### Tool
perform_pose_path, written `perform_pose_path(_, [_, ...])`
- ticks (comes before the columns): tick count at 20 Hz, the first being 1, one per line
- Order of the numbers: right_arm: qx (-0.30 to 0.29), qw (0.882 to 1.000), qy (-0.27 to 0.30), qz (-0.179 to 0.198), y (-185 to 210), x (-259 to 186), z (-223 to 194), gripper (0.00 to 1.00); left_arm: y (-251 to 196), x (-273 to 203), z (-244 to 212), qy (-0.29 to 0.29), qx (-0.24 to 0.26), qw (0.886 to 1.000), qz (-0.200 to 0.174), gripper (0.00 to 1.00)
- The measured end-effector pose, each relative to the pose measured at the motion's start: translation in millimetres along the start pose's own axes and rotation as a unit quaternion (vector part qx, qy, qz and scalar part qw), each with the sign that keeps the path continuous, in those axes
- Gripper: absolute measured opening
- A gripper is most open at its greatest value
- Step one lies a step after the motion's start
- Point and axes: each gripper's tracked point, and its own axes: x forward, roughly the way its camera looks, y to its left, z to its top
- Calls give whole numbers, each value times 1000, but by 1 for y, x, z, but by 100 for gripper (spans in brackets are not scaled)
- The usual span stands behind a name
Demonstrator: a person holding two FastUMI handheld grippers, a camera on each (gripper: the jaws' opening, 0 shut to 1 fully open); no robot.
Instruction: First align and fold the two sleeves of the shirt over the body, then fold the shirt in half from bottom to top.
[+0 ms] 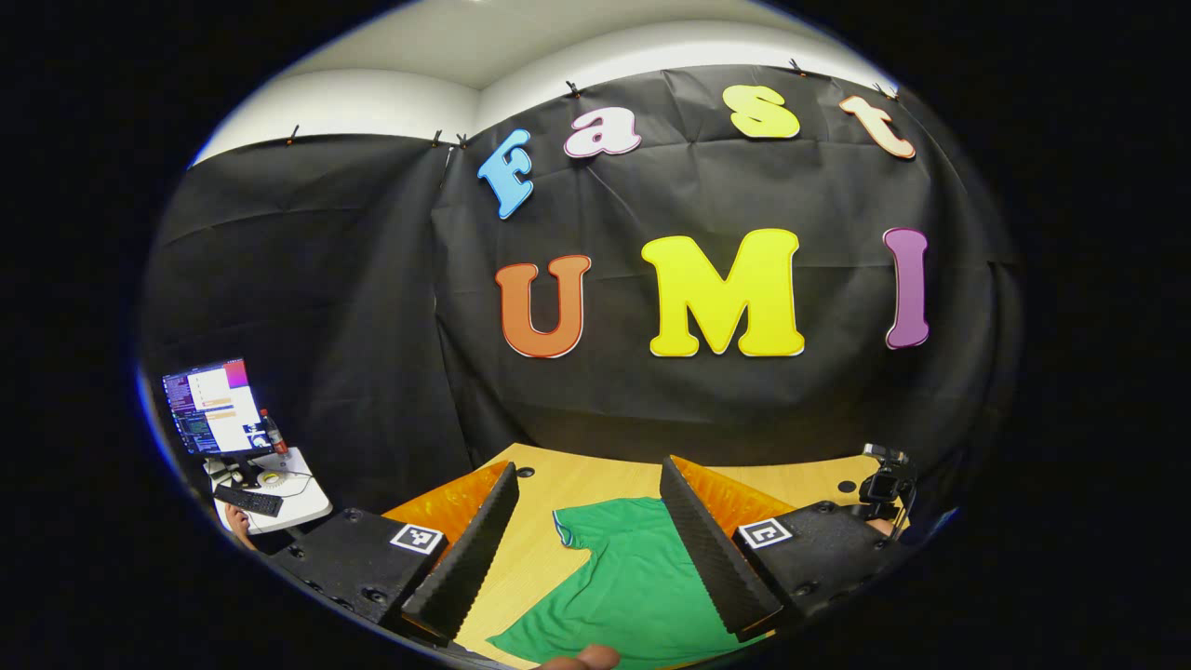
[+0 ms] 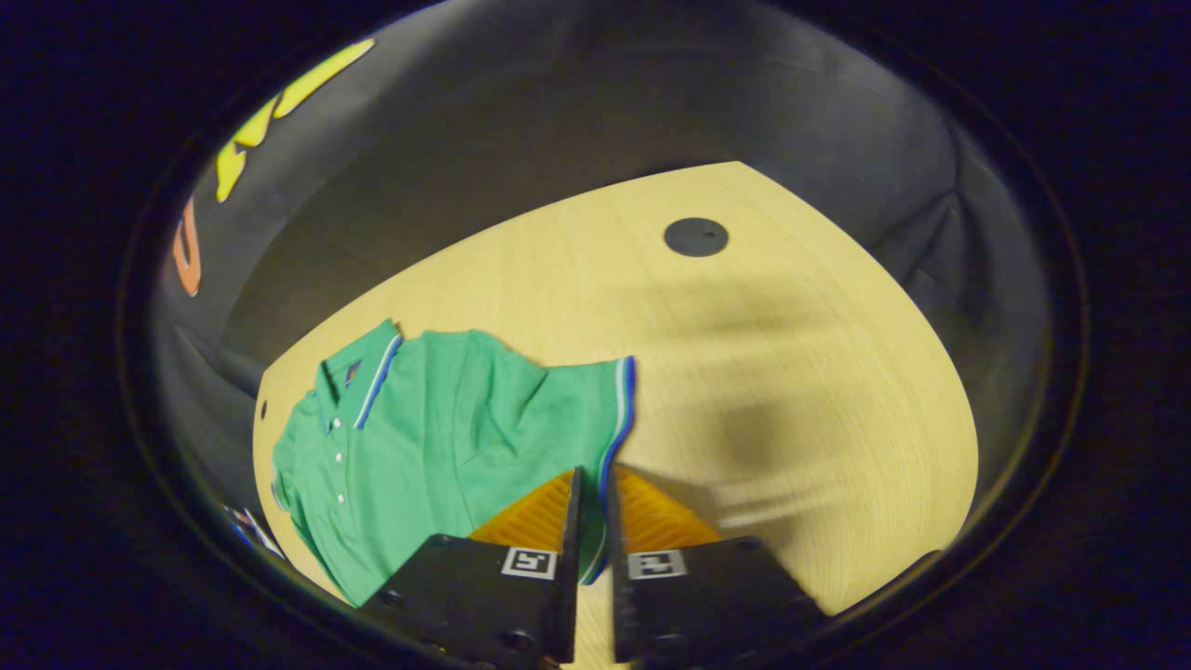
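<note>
No brand, word or number can be read on the green shirt [image 2: 437,437]. The square black-and-white markers [image 1: 417,538] on the gripper bodies carry coded patterns, not legible text.

One green shirt [image 2: 437,437] on one wooden table [image 2: 791,372]; 2 sleeves counted, one w/ striped cuff [image 2: 622,409] in right gripper view, other [image 1: 582,526] in left gripper view. 3 white buttons [image 2: 337,456] on the placket. 1 dark round cap [image 2: 695,236] in right gripper view, 2 in left gripper view. 2 grippers: left gripper [image 1: 586,549], right gripper [image 2: 588,521], 2 fingers each. Side desk: 1 monitor [image 1: 212,407], 1 keyboard [image 1: 249,501], 1 bottle [image 1: 273,432]. 1 small camera [image 1: 884,482] at table's edge.
</note>
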Motion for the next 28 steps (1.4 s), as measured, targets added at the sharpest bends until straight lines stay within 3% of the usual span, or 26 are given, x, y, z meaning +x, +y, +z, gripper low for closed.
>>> perform_pose_path(1, [25,1000,6,4,0,6,4,7,0,0,2,0,-6,1000,-4,99])
perform_pose_path(3, [30,999,12,-1,0,3,0,0,8,5,-3,7,-13,1000,-10,99])
perform_pose_path(6, [-17,1000,-11,-11,9,-10,7,0,18,13,-10,16,-20,999,-24,99])
perform_pose_path(12, [-14,999,-41,-4,57,-41,15,0,51,39,-5,6,-10,999,-52,99])
perform_pose_path(19, [-86,995,-47,12,156,-49,-4,0,103,65,-32,28,-51,996,-61,99])
perform_pose_path(23, [-120,992,-34,20,195,-48,-22,0,127,75,-50,38,-42,997,-57,100])
perform_pose_path(24, [-130,991,-38,20,198,-49,-22,4,131,77,-54,40,-34,997,-54,99])
perform_pose_path(27, [-148,987,-58,19,203,-66,-16,31,139,88,-61,50,-27,997,-56,100])
perform_pose_path(28, [-152,985,-73,25,207,-74,-10,41,131,93,-63,48,-43,995,-77,95])
